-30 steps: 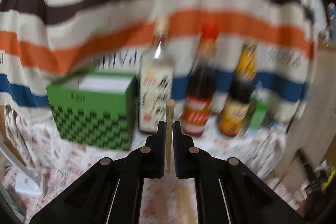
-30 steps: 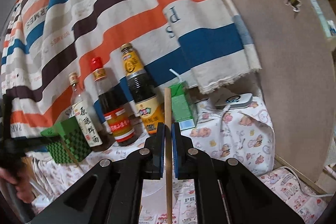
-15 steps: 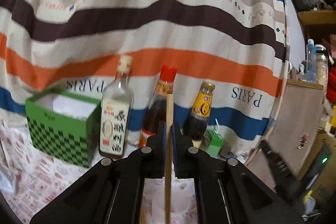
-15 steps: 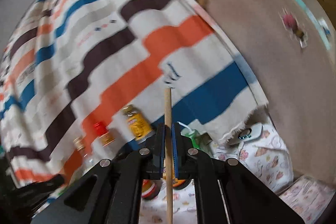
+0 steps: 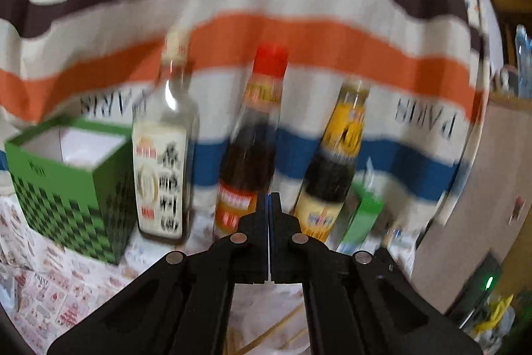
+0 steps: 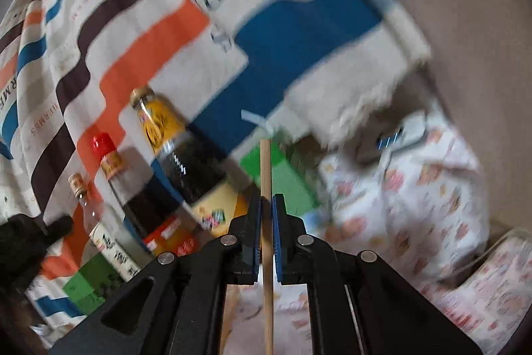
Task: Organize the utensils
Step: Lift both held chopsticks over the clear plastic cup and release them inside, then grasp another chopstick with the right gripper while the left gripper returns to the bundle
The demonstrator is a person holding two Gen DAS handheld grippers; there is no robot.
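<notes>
While the left view is smeared by blur, the left gripper (image 5: pixel 269 205) shows its jaws pressed together with nothing between them. Below it, a few chopsticks (image 5: pixel 272 330) lie loose on the printed tablecloth (image 5: pixel 50 305), seen through the gap between the gripper's arms.

The right gripper (image 6: pixel 267 205) is clamped on 1 wooden chopstick (image 6: pixel 266 168); the stick stands upright in that view, its top poking above the fingertips and its lower end running out of the bottom of the frame.

Containers: a green checkered box (image 5: pixel 71 192) sits at the left on the tablecloth, top open, white inside. I see no utensil in it, though the far inner corner is hidden by the rim. Just beside it stand 3 bottles in a row. A clear bottle (image 5: pixel 163 162) with a white label and pale cap, contents hard to read. A red-capped bottle (image 5: pixel 249 155) of dark liquid, nearly full. A yellow-labelled bottle (image 5: pixel 335 162), also dark inside. All 3 are capped and upright. Right of them is a small green drink carton (image 5: pixel 362 215) with a straw; in the right view it sits right behind the held chopstick.

A striped cloth (image 5: pixel 299 32) in orange, brown, blue and cream hangs behind everything. A brown board (image 6: pixel 449 5) stands at the right, with a small white gadget (image 6: pixel 405 132) at its foot, blurred.
</notes>
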